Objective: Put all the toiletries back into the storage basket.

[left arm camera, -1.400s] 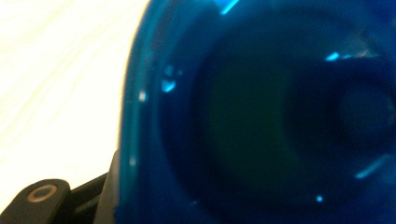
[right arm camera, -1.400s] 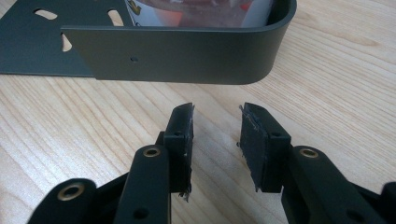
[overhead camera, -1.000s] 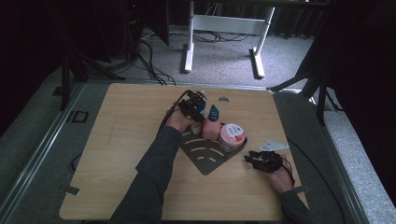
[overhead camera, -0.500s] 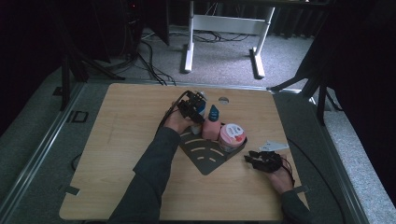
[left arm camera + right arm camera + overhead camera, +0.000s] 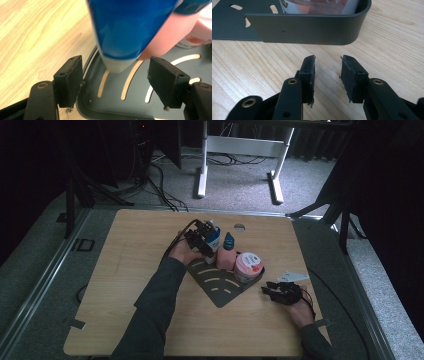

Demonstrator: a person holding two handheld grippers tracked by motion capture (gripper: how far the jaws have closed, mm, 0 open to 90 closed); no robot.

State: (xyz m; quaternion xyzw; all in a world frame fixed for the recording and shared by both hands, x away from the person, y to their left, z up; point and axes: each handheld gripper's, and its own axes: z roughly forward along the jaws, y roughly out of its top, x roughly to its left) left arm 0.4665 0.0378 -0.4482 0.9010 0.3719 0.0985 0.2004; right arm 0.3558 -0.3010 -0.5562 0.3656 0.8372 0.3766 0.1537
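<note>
High view: left gripper (image 5: 204, 239) at blue-and-white plastic bottle (image 5: 212, 239) on dark grey slotted metal tray (image 5: 220, 287); right gripper (image 5: 274, 290) on wooden table (image 5: 130, 240) beside it.
Left gripper view: jaws wide, bottle (image 5: 125, 27) between, untouched.
Right gripper view: jaws part-open, empty, near tray wall (image 5: 312, 28).

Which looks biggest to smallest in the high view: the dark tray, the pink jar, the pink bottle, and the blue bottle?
1. Dark tray, clearly largest.
2. Pink jar.
3. Pink bottle, close to the jar, so that order is unsure.
4. Blue bottle, partly hidden by the left tool, so it cannot be ranked firmly.
</note>
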